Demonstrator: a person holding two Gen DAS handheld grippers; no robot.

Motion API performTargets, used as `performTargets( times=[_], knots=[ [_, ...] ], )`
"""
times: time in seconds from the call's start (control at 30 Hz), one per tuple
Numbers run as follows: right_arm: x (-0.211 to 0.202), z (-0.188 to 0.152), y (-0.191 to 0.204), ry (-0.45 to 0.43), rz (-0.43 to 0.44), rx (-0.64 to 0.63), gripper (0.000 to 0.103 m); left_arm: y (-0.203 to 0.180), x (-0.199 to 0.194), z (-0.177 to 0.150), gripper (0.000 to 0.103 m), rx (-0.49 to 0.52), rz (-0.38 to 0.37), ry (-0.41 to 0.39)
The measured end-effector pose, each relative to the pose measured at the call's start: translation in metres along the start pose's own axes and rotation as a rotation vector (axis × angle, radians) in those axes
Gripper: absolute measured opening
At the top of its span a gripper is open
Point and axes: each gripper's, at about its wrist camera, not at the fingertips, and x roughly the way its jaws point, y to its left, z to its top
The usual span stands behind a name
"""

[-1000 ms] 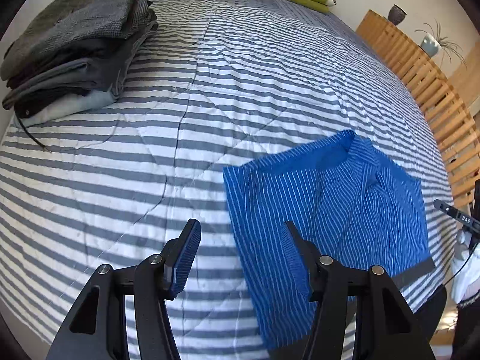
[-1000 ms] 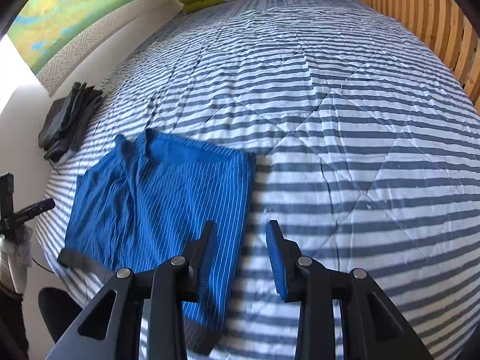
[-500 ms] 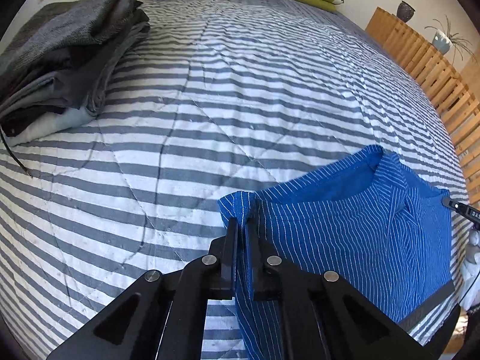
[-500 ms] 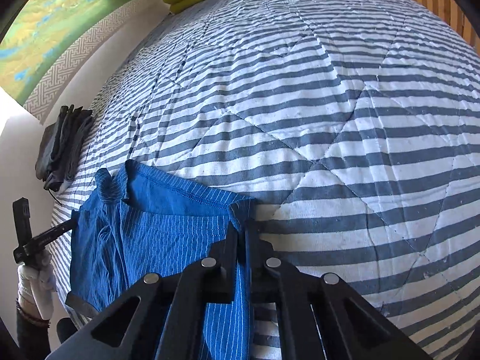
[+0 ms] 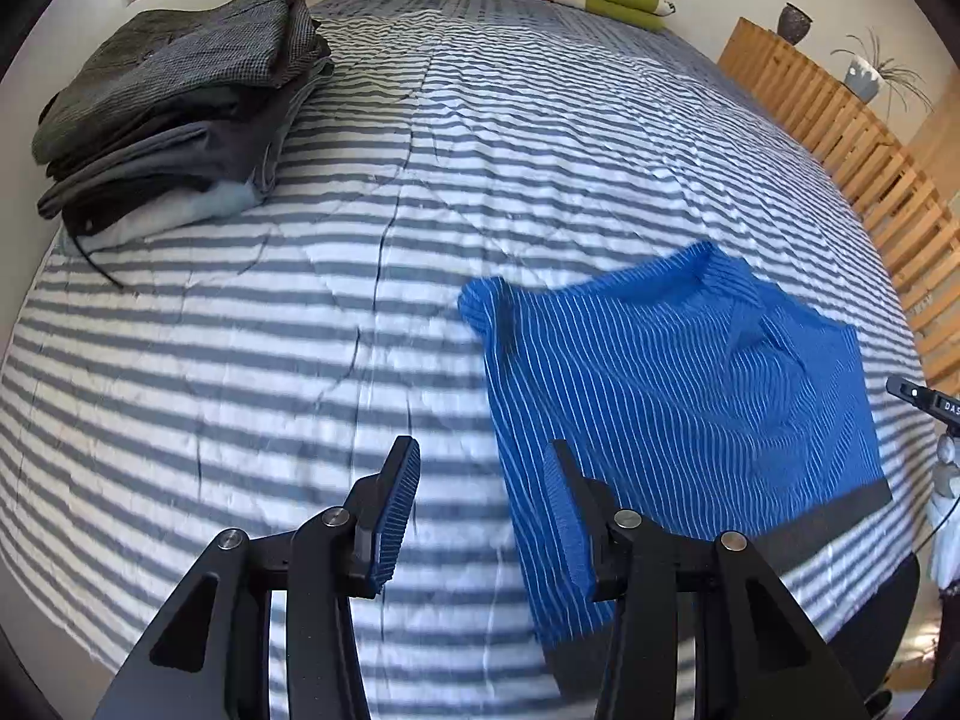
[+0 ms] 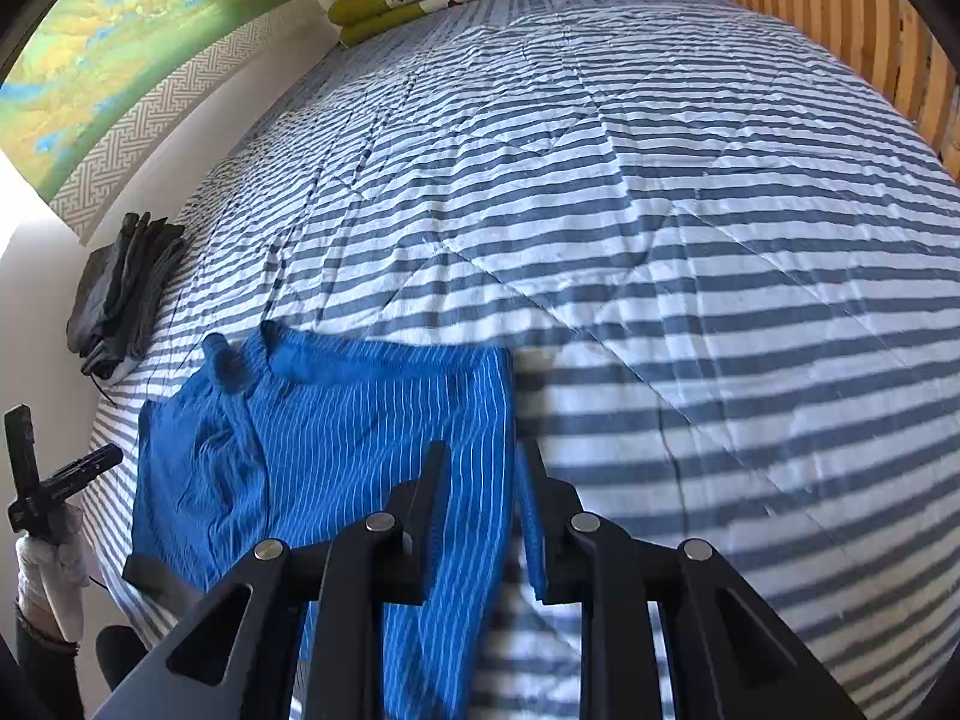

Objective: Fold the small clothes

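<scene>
The left claw point(image 5: 483, 516) stands open, its two black fingers spread wide with the ribbed blue pads point(image 5: 396, 519) facing each other and nothing between them. It points forward and slightly down, level left to right. The right claw point(image 6: 480, 516) is open too (though less widely), its fingers point(image 6: 429, 510) angled inward toward their tips and gripping nothing. In the right wrist view the left claw's black frame point(image 6: 57, 480) shows at the far left edge, held by a hand point(image 6: 45, 576) in a pale glove, well apart from the right claw.
</scene>
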Motion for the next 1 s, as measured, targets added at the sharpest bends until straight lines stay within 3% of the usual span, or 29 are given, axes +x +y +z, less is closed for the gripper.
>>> performTargets(
  times=[0.13,0.27,0.37,0.5,0.6,0.67,0.7,0.73,0.8,0.9,1.0],
  knots=[
    [-0.029,-0.057,0.003,0.085,0.064,-0.030,0.021,-0.007,-0.010,-0.047,0.047,-0.005,-0.036,0.074],
    [-0.028,-0.098,0.008,0.159,0.110,0.003,0.022,-0.007,-0.002,-0.075,0.047,-0.062,-0.093,0.138],
    [-0.022,-0.104,0.004,0.171,0.168,0.070,0.022,-0.002,-0.007,-0.079,0.050,-0.122,-0.140,0.125],
    [-0.028,-0.105,-0.004,0.156,0.255,0.152,0.025,0.001,-0.016,-0.075,0.061,-0.150,-0.142,0.091],
    [-0.024,-0.099,-0.006,0.142,0.217,0.170,0.026,-0.004,0.001,-0.071,0.061,-0.131,-0.099,0.138],
    [-0.015,-0.099,-0.003,0.163,0.193,0.160,0.026,-0.007,0.017,-0.072,0.059,-0.134,-0.108,0.185],
    [-0.011,-0.099,-0.001,0.178,0.194,0.157,0.026,-0.009,0.021,-0.075,0.049,-0.133,-0.105,0.196],
    [-0.007,-0.101,0.003,0.190,0.188,0.151,0.026,-0.013,0.022,-0.076,0.046,-0.118,-0.082,0.189],
    [-0.003,-0.103,0.010,0.203,0.157,0.113,0.026,-0.019,0.021,-0.078,0.016,-0.084,-0.080,0.188],
    [-0.001,-0.105,0.018,0.214,0.148,0.066,0.016,-0.022,0.014,-0.078,0.009,-0.067,-0.077,0.186],
    [-0.013,-0.102,0.019,0.196,0.153,0.050,0.007,-0.019,-0.003,-0.077,0.009,-0.072,-0.112,0.167]
  ],
)
